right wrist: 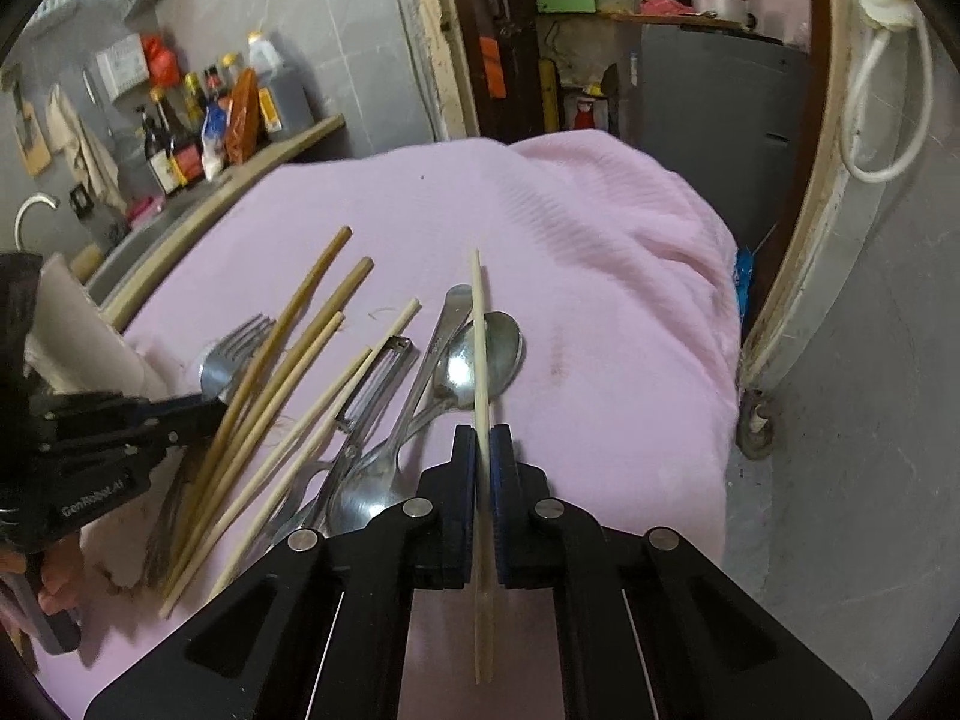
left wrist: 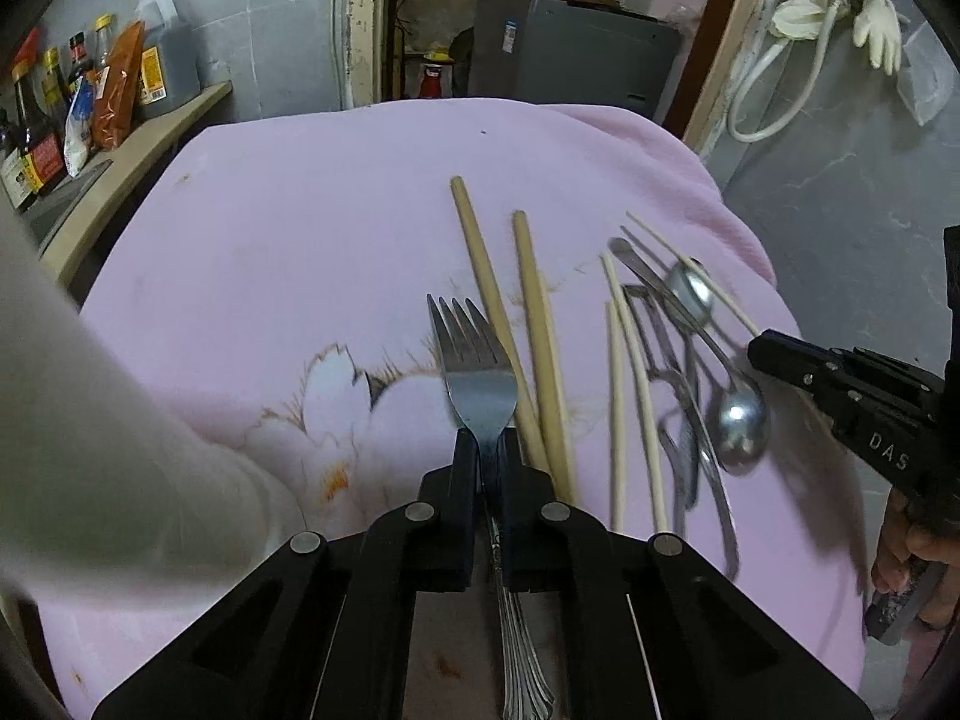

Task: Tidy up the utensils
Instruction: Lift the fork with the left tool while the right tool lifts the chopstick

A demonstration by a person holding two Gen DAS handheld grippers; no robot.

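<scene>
My left gripper is shut on a steel fork, tines pointing away, over the pink cloth. My right gripper is shut on a pale thin chopstick, held above two spoons. Two thick brown chopsticks lie just right of the fork. Further right lie pale chopsticks, a peeler and spoons in a loose pile. The right gripper shows in the left wrist view at the right edge; the left gripper shows in the right wrist view at the left, at the fork.
A shelf with sauce bottles runs along the left wall. A grey fridge stands beyond the table's far edge. The cloth hangs over the right edge near a grey wall. A sleeve fills the left of the left wrist view.
</scene>
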